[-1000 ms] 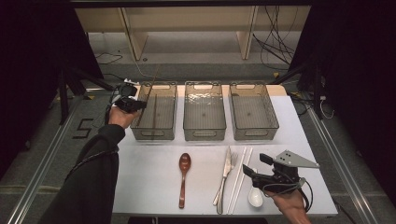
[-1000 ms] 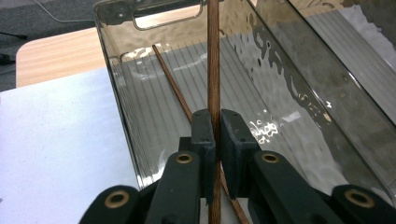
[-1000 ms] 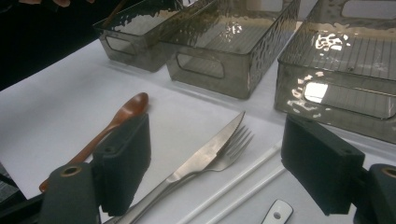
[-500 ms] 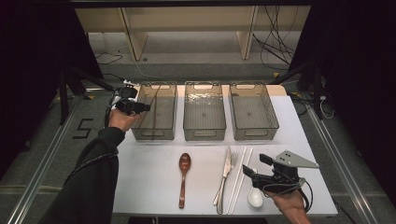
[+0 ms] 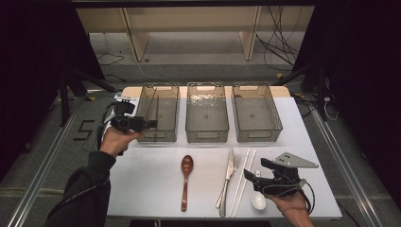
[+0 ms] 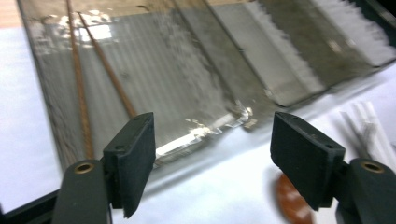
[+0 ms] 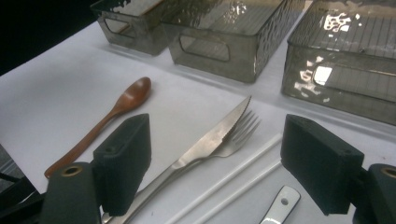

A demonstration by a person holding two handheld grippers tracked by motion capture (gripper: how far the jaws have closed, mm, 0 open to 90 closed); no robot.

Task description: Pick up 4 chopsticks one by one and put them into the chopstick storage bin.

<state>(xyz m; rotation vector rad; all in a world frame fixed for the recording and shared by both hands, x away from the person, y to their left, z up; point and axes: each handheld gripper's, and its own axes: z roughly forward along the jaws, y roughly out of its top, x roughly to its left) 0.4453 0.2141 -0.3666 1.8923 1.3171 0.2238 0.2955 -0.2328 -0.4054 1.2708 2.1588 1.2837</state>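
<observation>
1. The brown chopsticks [image 6: 100,70] lie inside the leftmost clear bin [image 5: 159,113], beyond the left gripper [image 5: 144,124], whose jaws have just been opening and hold nothing.
2. The right gripper [image 7: 215,163] hovers released over the knife [image 7: 205,142] and fork [image 7: 238,133].
3. A "5" [image 5: 84,130] marks the floor.

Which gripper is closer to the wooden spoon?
The right gripper. It hovers just past the knife from the wooden spoon; the left gripper is farther off, by the left bin.

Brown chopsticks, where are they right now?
In the high view the brown chopsticks lie inside the left bin of the three, along its left wall, just beyond the left hand-held gripper.
</observation>
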